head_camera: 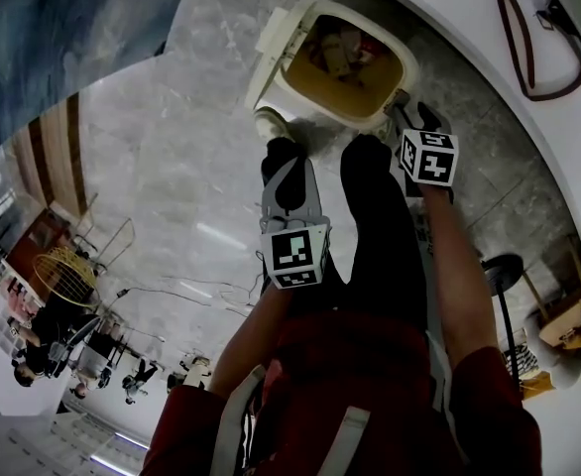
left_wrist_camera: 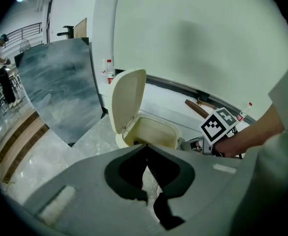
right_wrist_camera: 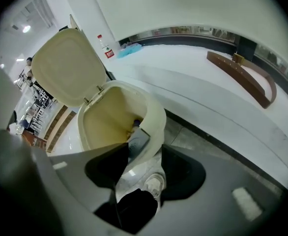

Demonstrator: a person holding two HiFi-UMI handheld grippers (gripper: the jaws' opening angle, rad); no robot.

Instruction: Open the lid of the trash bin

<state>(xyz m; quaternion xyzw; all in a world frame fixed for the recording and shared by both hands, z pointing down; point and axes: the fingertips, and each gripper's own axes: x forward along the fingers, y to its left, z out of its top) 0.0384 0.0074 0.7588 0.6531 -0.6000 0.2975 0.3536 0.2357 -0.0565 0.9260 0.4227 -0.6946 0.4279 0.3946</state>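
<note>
trash bin (right_wrist_camera: 156, 113): cream plastic, stands on the marble floor (head_camera: 172, 167) by the white curved wall's foot; rubbish (head_camera: 345, 53) inside
lid (right_wrist_camera: 68, 65): already up, tilted back on its rear hinge; task looks done
handling: judged light, stiff, smooth and a bit slippery; best pinched at the lid's free front edge, opposite the hinge
right gripper (right_wrist_camera: 139, 181): tongs wide, holding nothing, just beside the bin's front rim
left gripper (left_wrist_camera: 146, 173): tongs narrow, tips together, empty, set back from the bin
shoe (head_camera: 271, 124): by the bin base; pedal cannot be made out
</note>
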